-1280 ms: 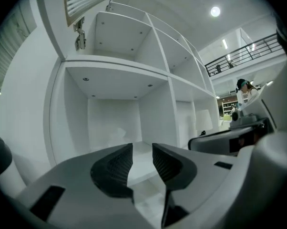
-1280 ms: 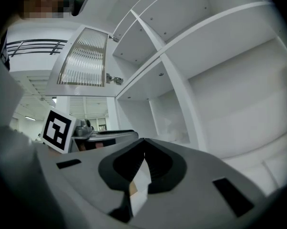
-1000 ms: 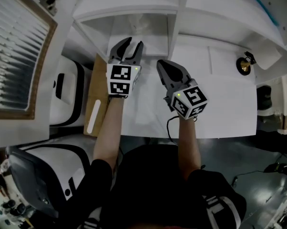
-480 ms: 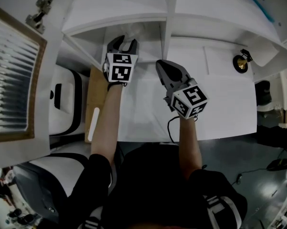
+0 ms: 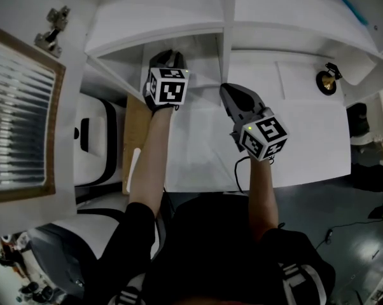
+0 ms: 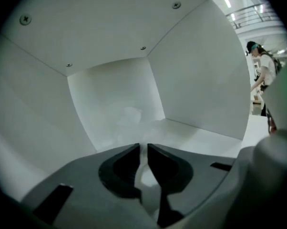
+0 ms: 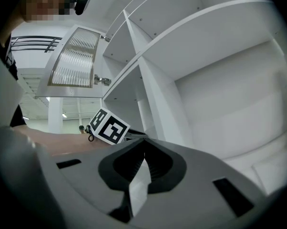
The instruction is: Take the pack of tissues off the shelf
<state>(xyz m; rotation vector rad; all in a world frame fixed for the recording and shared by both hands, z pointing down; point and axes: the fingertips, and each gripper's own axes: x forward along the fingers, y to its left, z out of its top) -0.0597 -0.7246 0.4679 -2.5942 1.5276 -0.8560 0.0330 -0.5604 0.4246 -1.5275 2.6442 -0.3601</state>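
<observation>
The pack of tissues [image 6: 130, 122] is a pale, clear-wrapped shape on the floor of the white shelf compartment [image 6: 110, 89], right at my left jaw tips. My left gripper [image 6: 143, 149] reaches into that compartment. Its jaws have just been closing and now stand a narrow slit apart, with the pack's pale wrapping between them. In the head view the left gripper [image 5: 168, 59] is tucked under the shelf board and hides the pack. My right gripper [image 5: 233, 98] hovers over the white desk [image 5: 306, 138] outside the shelf, shut [image 7: 143, 142] and holding nothing.
A slatted cabinet door [image 5: 20, 126] hangs open at the left, its hinge [image 5: 51, 33] above it. A brown board [image 5: 135, 138] leans beside the desk, next to a white machine [image 5: 93, 138]. A small brass object [image 5: 325, 81] sits at the desk's far right. A person [image 6: 265, 75] stands far off.
My left gripper has pushed forward and down into the shelf compartment, and its jaws have narrowed from wide apart onto the pack. My right gripper has drifted slightly to the right.
</observation>
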